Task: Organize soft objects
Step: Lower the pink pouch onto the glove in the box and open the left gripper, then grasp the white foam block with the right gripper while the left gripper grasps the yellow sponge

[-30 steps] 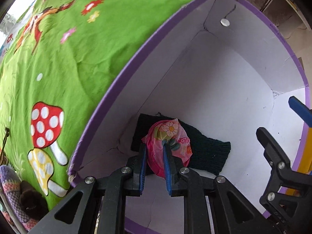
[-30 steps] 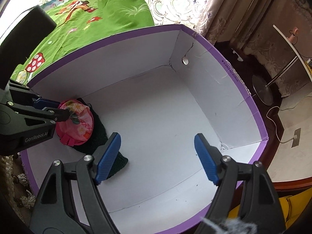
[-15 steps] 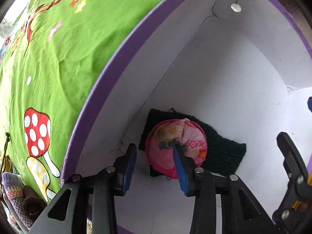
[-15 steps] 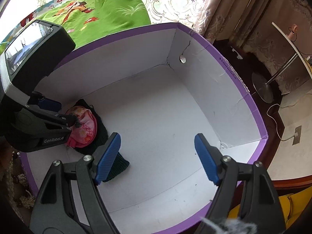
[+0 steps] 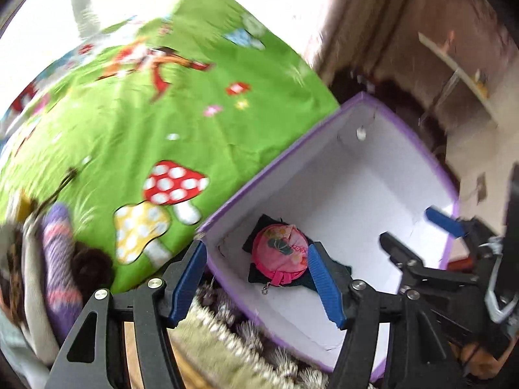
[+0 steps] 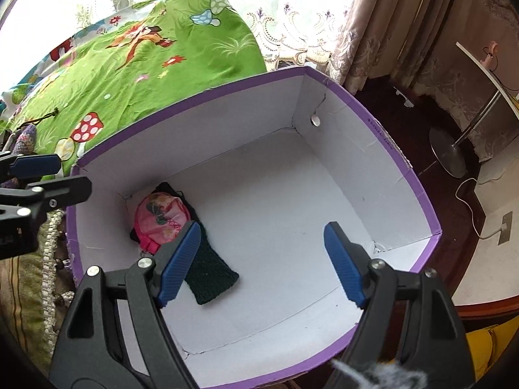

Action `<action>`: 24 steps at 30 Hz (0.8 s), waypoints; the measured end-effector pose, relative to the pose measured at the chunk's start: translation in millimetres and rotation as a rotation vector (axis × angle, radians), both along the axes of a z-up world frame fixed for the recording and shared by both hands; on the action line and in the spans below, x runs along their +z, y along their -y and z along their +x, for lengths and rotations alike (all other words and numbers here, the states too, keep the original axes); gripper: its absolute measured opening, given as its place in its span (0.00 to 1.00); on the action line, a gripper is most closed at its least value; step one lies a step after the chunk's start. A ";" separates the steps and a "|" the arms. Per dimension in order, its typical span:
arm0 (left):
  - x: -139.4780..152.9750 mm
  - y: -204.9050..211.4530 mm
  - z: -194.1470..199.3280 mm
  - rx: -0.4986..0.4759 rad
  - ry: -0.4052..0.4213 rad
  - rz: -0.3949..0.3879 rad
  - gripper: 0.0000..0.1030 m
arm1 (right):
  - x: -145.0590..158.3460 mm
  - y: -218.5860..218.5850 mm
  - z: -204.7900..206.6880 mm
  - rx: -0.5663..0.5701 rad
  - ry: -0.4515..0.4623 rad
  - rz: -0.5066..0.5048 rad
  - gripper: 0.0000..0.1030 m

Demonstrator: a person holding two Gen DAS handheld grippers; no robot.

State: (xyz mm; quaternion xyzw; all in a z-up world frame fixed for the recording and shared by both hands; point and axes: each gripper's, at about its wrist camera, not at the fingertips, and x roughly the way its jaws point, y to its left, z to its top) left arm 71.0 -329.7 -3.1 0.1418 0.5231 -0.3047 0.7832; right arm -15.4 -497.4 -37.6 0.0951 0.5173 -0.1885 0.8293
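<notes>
A pink flowered pouch (image 5: 280, 253) (image 6: 162, 217) lies on a dark green knitted piece (image 6: 211, 269) (image 5: 327, 275) in the near-left corner of a white box with a purple rim (image 6: 201, 97) (image 5: 275, 165). My left gripper (image 5: 256, 283) (image 6: 61, 176) hangs above the box's left edge. Its jaws are opening, and nothing is between them; the pouch lies far below. My right gripper (image 6: 262, 259) (image 5: 412, 230) stands open over the middle of the box with nothing in it.
A green mushroom-print bedcover (image 5: 146, 123) spreads left of the box. A purple striped knitted item (image 5: 58, 259) and something brown and fuzzy (image 5: 90, 262) lie on it at the lower left. A fringed rug (image 5: 227, 334) sits under the box. A lamp base (image 6: 449, 154) stands on the floor at right.
My left gripper let go of the pink pouch, opened, and rose out of the box toward its left edge. The pouch stays on the dark knit. The right gripper has kept still.
</notes>
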 end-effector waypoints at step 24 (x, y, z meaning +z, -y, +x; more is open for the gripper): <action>40.8 -368.3 -27.3 0.722 0.140 -0.359 0.64 | 69.5 -187.2 53.3 0.560 0.137 0.094 0.79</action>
